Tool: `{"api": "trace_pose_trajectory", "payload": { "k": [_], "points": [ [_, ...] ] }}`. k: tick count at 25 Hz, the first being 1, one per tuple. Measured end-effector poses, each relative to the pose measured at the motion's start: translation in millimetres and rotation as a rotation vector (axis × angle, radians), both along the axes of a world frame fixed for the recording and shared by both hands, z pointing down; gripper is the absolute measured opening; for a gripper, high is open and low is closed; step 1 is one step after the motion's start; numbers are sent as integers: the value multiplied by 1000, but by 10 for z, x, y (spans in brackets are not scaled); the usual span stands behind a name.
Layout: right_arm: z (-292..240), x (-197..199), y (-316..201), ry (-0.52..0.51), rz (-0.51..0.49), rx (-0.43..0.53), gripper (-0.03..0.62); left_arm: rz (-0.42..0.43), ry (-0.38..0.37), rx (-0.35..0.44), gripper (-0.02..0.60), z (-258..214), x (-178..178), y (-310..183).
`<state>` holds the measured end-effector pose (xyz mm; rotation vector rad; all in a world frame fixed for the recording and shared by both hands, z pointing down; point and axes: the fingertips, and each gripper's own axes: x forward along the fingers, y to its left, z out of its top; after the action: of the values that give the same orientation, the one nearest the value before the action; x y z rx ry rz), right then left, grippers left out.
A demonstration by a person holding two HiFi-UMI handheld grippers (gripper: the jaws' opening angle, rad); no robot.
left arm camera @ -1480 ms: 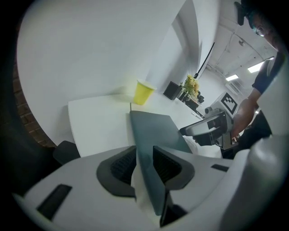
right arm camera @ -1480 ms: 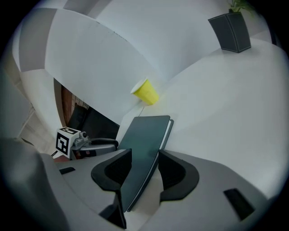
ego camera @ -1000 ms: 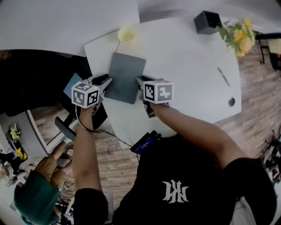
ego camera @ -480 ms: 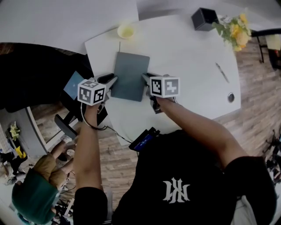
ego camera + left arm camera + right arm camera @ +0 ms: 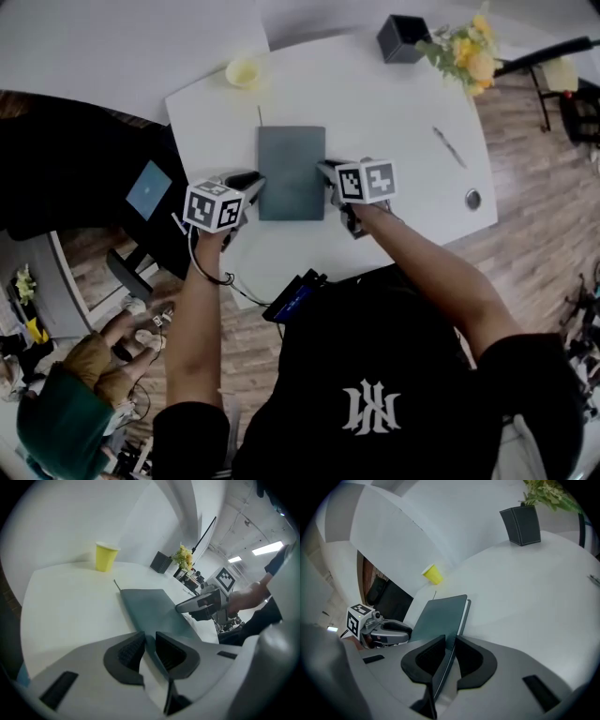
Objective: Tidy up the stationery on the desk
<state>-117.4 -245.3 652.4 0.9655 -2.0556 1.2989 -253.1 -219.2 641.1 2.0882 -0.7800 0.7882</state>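
surfaces: mostly matt, little gloss
notebook (image 5: 292,172) cover smooth, matt; desk (image 5: 394,112) top white, smooth, low sheen; cup (image 5: 246,70) looks paper; pen holder (image 5: 401,38) black, matt; floor (image 5: 534,206) wood plank, grained; left gripper (image 5: 150,634) shell matt grey plastic, pads (image 5: 130,652) black, ribbed.

You're in an office: white desk (image 5: 394,112) at twelve o'clock, black pen holder (image 5: 401,37) at one o'clock, strip lights (image 5: 267,549) overhead.

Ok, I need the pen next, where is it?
Head view: the pen lies on the desk, right part, between the flowers and a small round object.
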Motion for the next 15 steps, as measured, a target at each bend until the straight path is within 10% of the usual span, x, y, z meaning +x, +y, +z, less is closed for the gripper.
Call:
{"api": "trace_pose_trajectory", "payload": {
  "k": [15],
  "points": [
    [12, 1289, 181, -2, -263, 30, 87, 7, -18, -58, 63, 15, 1402, 510]
  ]
}}
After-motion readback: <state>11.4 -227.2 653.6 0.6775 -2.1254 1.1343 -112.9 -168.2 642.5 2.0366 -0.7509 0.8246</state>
